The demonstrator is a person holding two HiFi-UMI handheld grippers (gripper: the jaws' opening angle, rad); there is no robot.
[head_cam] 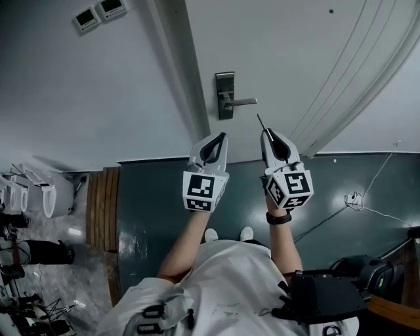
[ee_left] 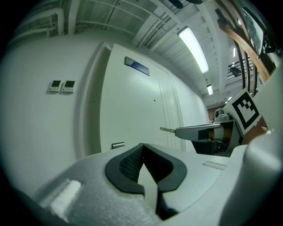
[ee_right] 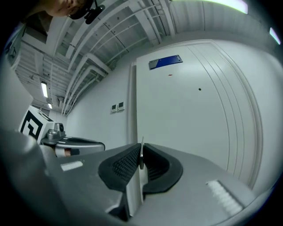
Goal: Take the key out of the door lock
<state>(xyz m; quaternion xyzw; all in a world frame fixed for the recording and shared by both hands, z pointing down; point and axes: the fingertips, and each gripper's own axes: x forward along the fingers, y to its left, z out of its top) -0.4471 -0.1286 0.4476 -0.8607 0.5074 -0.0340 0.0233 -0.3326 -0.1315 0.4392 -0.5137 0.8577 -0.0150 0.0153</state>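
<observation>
The door lock plate with its metal lever handle sits on the white door. My right gripper is held a little below and right of the lock, shut on a thin metal key whose blade sticks out past the jaw tips. In the right gripper view the key stands edge-on between the black pads. My left gripper hangs just below the lock, shut with nothing in it. The left gripper view shows the lever handle ahead and the key to the right.
Two small wall panels are mounted left of the door frame. A blue sign is high on the door. White cables trail over the dark floor at right; black equipment sits bottom right, white containers at left.
</observation>
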